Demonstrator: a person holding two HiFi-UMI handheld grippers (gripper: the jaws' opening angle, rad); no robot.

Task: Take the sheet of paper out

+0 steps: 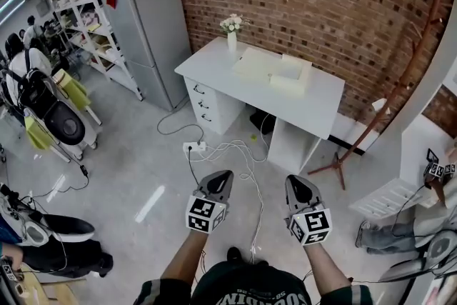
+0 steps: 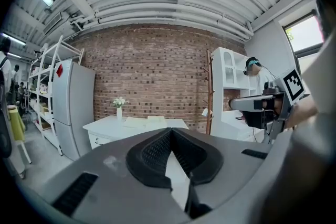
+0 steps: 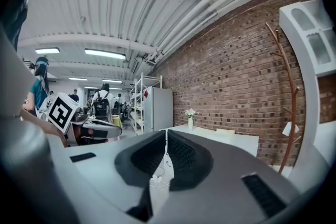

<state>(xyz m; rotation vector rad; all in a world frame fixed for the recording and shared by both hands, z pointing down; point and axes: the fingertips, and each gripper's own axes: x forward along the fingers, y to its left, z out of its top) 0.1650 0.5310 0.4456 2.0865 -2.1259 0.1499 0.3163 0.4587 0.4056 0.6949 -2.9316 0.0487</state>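
A white desk (image 1: 214, 66) stands against the brick wall, well ahead of me. On it lie pale cream flat items (image 1: 275, 69), a folder or sheets, beside a vase of white flowers (image 1: 231, 28). My left gripper (image 1: 222, 177) and right gripper (image 1: 295, 184) hang side by side above the floor, far short of the desk. Both are shut with nothing between the tips. The left gripper view shows the desk (image 2: 105, 125) and the vase (image 2: 119, 107) beyond the shut left gripper (image 2: 171, 130). In the right gripper view the desk (image 3: 239, 140) sits past the shut right gripper (image 3: 166, 132).
A power strip (image 1: 193, 147) and white cables (image 1: 246, 171) trail over the floor between me and the desk. A grey fridge (image 1: 150, 32) and shelving (image 1: 86, 18) stand left. A coat stand (image 1: 389, 107) and white cabinet (image 1: 421, 146) are right. People and scooters (image 1: 50, 114) fill the left side.
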